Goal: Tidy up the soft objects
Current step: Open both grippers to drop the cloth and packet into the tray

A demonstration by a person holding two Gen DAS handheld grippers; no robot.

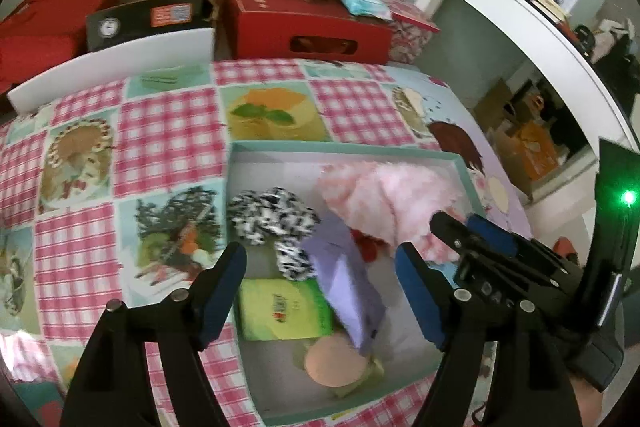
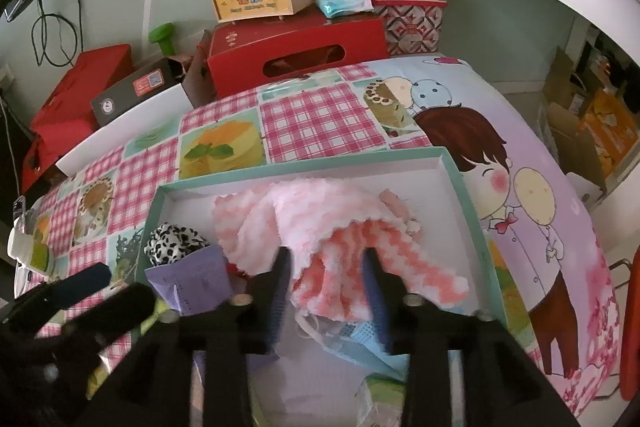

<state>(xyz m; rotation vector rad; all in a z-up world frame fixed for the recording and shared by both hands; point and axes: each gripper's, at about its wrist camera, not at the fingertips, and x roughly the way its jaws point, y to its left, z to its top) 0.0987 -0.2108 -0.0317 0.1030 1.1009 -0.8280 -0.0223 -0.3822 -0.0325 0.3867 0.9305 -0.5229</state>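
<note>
Soft, even daylight, no hard shadows; fisheye bends and darkens the edges, motion blur smears the foreground.

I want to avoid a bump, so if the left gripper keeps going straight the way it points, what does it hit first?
Most likely the purple packet, which lies tilted between the open fingers of the left gripper in the teal box. Depth is unclear; the black-and-white scrunchie lies just beyond.
</note>
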